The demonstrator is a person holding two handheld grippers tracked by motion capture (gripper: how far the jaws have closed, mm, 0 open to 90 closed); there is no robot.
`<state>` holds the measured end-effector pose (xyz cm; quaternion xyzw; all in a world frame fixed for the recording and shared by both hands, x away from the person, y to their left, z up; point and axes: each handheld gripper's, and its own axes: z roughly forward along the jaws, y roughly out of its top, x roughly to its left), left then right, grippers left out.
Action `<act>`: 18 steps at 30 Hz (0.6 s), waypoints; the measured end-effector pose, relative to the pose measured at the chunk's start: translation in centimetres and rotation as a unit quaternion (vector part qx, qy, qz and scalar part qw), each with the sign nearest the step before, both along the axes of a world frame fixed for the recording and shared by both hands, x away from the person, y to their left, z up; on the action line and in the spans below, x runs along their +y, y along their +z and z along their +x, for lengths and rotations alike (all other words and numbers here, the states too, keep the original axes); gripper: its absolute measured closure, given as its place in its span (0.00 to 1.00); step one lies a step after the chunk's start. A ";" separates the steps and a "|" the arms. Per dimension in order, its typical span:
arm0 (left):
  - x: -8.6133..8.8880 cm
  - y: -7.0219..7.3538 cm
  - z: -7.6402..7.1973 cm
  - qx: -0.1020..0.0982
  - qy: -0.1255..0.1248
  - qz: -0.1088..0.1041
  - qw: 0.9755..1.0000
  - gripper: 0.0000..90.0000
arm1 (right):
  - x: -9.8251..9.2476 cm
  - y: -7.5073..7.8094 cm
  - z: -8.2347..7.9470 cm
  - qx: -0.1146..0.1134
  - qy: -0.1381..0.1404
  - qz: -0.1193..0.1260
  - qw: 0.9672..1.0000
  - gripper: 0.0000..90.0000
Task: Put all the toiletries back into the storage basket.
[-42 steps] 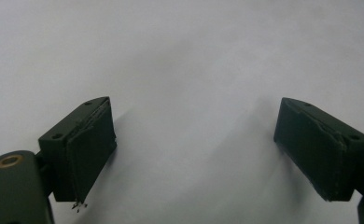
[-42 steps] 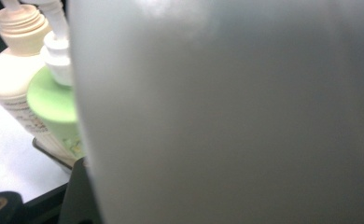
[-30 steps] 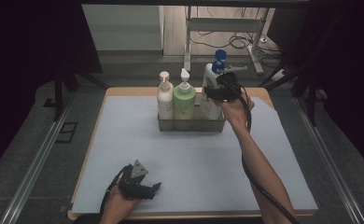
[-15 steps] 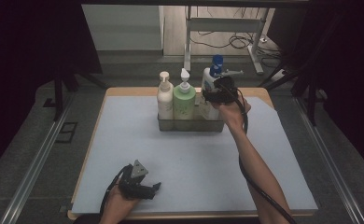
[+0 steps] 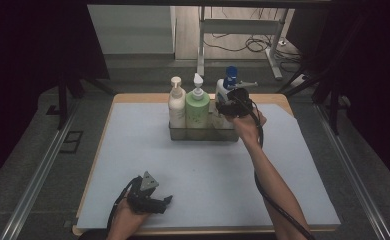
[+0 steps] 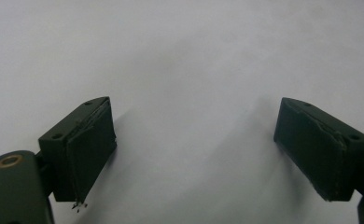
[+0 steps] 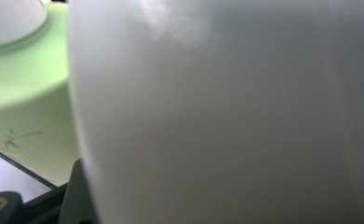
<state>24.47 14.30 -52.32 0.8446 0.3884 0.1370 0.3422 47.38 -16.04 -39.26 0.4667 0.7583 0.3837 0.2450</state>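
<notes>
Seen from the high view: a pale blue mat (image 5: pixel 203 170) covering a wooden table (image 5: pixel 133 97), with a clear rectangular caddy (image 5: pixel 203 134) standing near the far edge. Holding 3 pump bottles in a row: a cream-white bottle (image 5: pixel 176 102) at the left end, a light green bottle (image 5: pixel 197 105) in the middle, a white bottle with a blue pump top (image 5: pixel 225 90) at the right end.

Right gripper (image 5: pixel 227 107) pressed up against the white bottle at the caddy's right end, fingertips hidden behind the hand and gripper body. In the right gripper view, a blurred white bottle wall (image 7: pixel 227 112) very close to the lens, the green bottle (image 7: pixel 26 107) just beside it at the left; only 1 dark jaw edge visible at the bottom left, so cannot tell whether clamped on the bottle or merely around it.

Left gripper (image 5: pixel 164 201) resting low on the mat near the table's near edge, well apart from the caddy, forearm cut off by the frame. In the left gripper view (image 6: pixel 194 154), jaws spread wide with bare mat between them, gripping nothing.
</notes>
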 end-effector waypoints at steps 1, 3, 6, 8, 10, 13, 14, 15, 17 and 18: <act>0.0 0.0 0.0 0.000 0.000 0.000 1.000 0.14 | 0.0 -0.1 0.0 0.001 0.000 0.000 1.000 0.45; 0.0 0.0 0.0 0.000 0.000 0.000 1.000 0.14 | 0.0 -0.5 0.0 0.002 0.000 -0.001 1.000 0.45; 0.0 0.0 0.0 0.000 0.000 0.000 1.000 0.14 | 0.0 -0.9 0.1 0.003 -0.001 -0.002 1.000 0.45; 0.0 0.0 0.0 0.000 0.000 0.000 1.000 0.14 | 0.0 -1.1 0.1 0.005 -0.002 -0.003 1.000 0.45; 0.0 0.0 0.0 0.000 0.000 0.000 1.000 0.14 | -0.1 -1.3 0.2 0.007 -0.001 -0.004 1.000 0.45; 0.0 0.0 0.0 0.001 0.000 0.001 1.000 0.14 | -0.2 -1.6 0.3 0.010 -0.002 -0.003 1.000 0.45; 0.0 0.0 0.0 0.000 0.000 0.001 1.000 0.14 | -0.2 -1.8 0.3 0.012 -0.002 -0.004 1.000 0.45; 0.0 0.0 0.0 0.000 0.000 0.001 1.000 0.14 | -0.3 -2.0 0.3 0.012 -0.001 -0.006 1.000 0.44; 0.0 0.0 0.0 0.000 0.000 0.001 1.000 0.14 | -0.3 -2.4 0.4 0.014 0.000 -0.011 1.000 0.44; 0.0 0.0 0.0 0.001 0.000 0.001 1.000 0.14 | -0.4 -2.4 0.4 0.013 0.000 -0.007 1.000 0.44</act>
